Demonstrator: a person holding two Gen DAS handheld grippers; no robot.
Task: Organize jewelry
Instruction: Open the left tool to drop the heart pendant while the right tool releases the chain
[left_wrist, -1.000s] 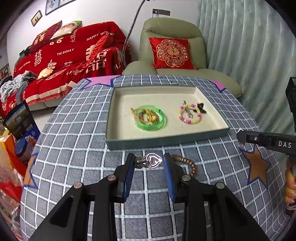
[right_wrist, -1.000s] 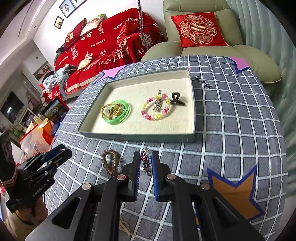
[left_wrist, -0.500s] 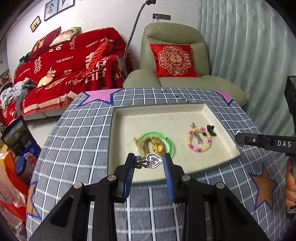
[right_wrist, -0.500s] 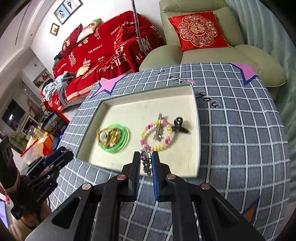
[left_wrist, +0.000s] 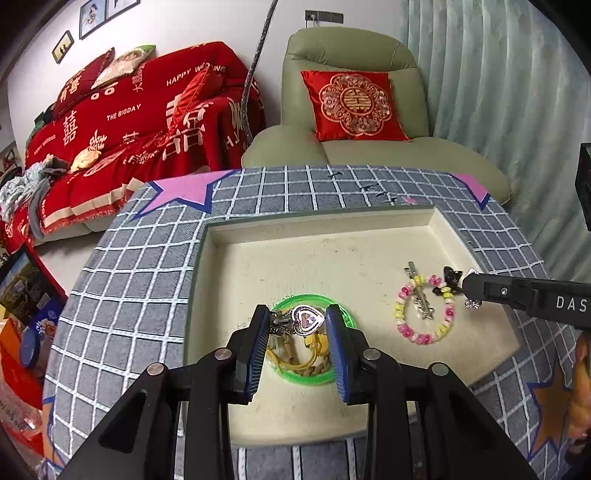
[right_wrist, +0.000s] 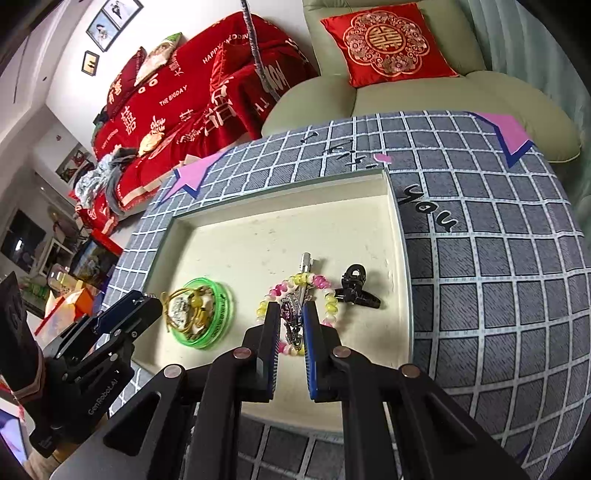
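A cream-lined tray (left_wrist: 317, 218) stands on the checked tablecloth. My left gripper (left_wrist: 297, 321) is shut on a silver heart pendant (left_wrist: 308, 318) and hovers just above a green bangle (left_wrist: 306, 297) with gold chains in the tray's left half. In the right wrist view my right gripper (right_wrist: 291, 317) is shut on a silver piece with purple stones (right_wrist: 290, 314), which hangs over a pink and yellow bead bracelet (right_wrist: 330, 302). A silver hair clip (right_wrist: 306, 260) lies across that bracelet. A black claw clip (right_wrist: 356, 290) rests beside it. The right gripper's tip (left_wrist: 471, 290) shows at the tray's right side.
The tablecloth (left_wrist: 129, 277) drops off at the round table's edge on the left and far side. A green armchair (left_wrist: 351, 147) with a red cushion and a red-covered sofa (left_wrist: 129, 122) stand beyond. A curtain (left_wrist: 498, 92) hangs on the right. A hand (left_wrist: 580, 387) shows at the right edge.
Both grippers moved forward from over the tablecloth to over the tray, each still carrying its piece. The brown bead bracelet on the cloth has dropped out of view.
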